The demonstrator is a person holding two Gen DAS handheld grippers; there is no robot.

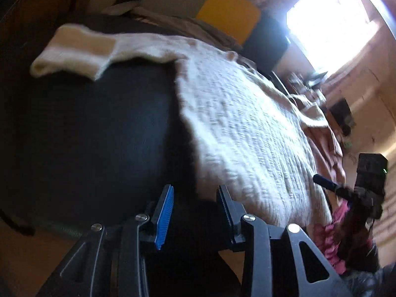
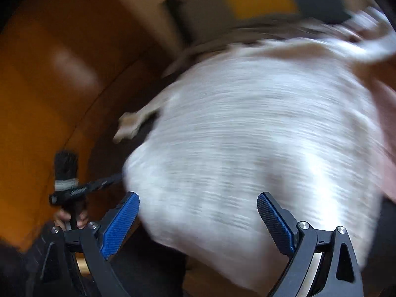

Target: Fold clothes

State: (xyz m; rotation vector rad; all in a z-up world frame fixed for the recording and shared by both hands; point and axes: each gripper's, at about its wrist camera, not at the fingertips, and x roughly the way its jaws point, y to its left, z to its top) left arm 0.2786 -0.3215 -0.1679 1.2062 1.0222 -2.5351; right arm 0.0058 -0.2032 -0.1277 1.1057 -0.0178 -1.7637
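A white ribbed knit sweater lies spread on a dark surface. Its sleeve, banded in beige, stretches out to the upper left. My left gripper hovers at the sweater's near edge, jaws partly apart with nothing between the blue pads. In the right wrist view the sweater is motion-blurred and fills the middle. My right gripper stands wide open over its near hem, and the pads press on nothing. A hand carries the left gripper's handle at the left of that view.
Grey and yellow cushions sit beyond the sweater, and a bright window glares at top right. Pinkish cloth lies along the sweater's right side. Brighter pink fabric is by the right gripper's body. Orange-brown wood borders the left.
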